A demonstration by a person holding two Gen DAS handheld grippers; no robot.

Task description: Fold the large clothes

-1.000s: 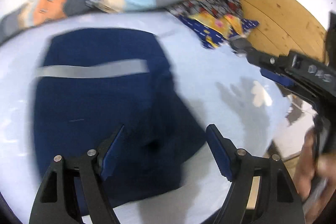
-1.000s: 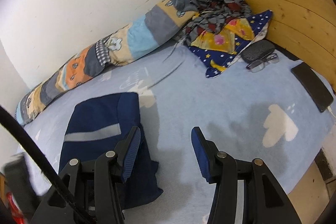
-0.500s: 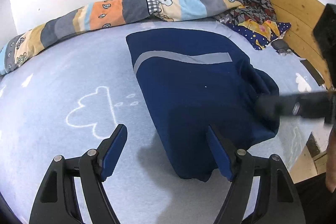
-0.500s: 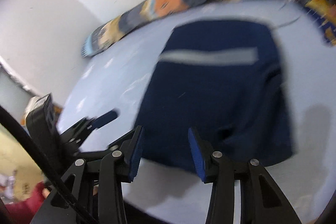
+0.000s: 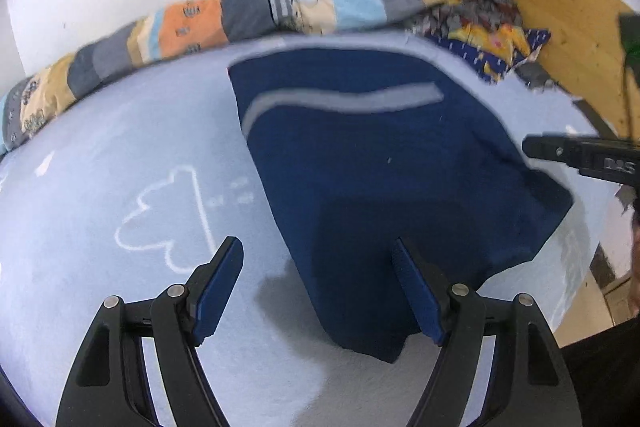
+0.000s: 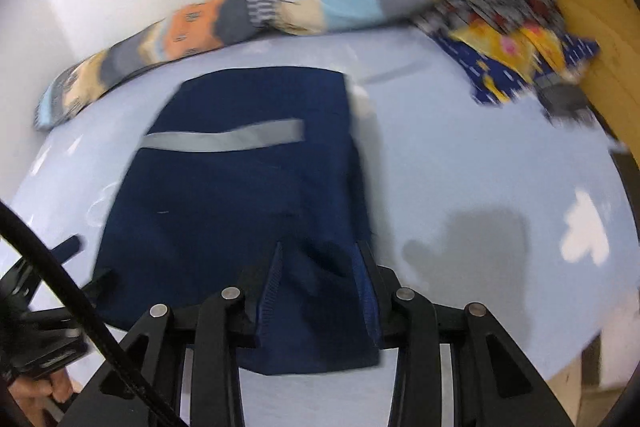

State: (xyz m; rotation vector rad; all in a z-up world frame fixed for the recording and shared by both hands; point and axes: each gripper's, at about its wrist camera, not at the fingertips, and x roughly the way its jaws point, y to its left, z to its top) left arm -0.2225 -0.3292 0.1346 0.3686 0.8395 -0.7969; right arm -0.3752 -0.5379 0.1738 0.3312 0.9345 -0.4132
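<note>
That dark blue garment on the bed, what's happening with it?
A person is folding it with a hand-held gripper in each hand. The navy garment, with a grey stripe across it, lies partly folded on the pale blue bedsheet. The right gripper has the garment's near edge between its fingers, though motion blur hides whether it is clamped. The left gripper hangs open over the garment's near left edge, gripping nothing.

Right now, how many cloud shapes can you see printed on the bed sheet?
2. One outlined cloud lies left of the navy garment, ahead of the left gripper. One solid white cloud sits far right, near the bed's edge. The garment may hide more.
</note>
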